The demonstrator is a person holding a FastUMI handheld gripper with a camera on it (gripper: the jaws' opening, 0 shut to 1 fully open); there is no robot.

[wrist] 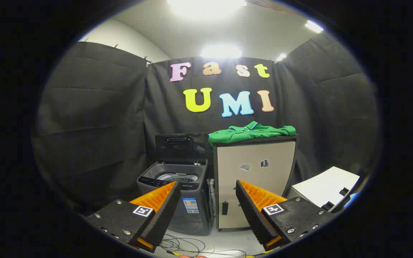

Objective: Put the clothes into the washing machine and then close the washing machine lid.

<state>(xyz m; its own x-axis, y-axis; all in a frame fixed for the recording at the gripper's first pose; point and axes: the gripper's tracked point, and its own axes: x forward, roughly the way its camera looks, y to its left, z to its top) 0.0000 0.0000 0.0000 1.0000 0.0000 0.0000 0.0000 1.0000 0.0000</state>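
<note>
Beyond the left finger stands the washing machine point(177, 193), its lid point(180, 147) raised upright and the drum open. Just to its right is a pale cabinet point(255, 179), and the green shirt point(251, 132) lies folded on top of it, well beyond the fingers. The claw point(206, 193) is spread wide and holds nothing. To do this step well, it should probably rise toward the cabinet top and pinch a thick fold of the shirt, not one thin edge.
</note>
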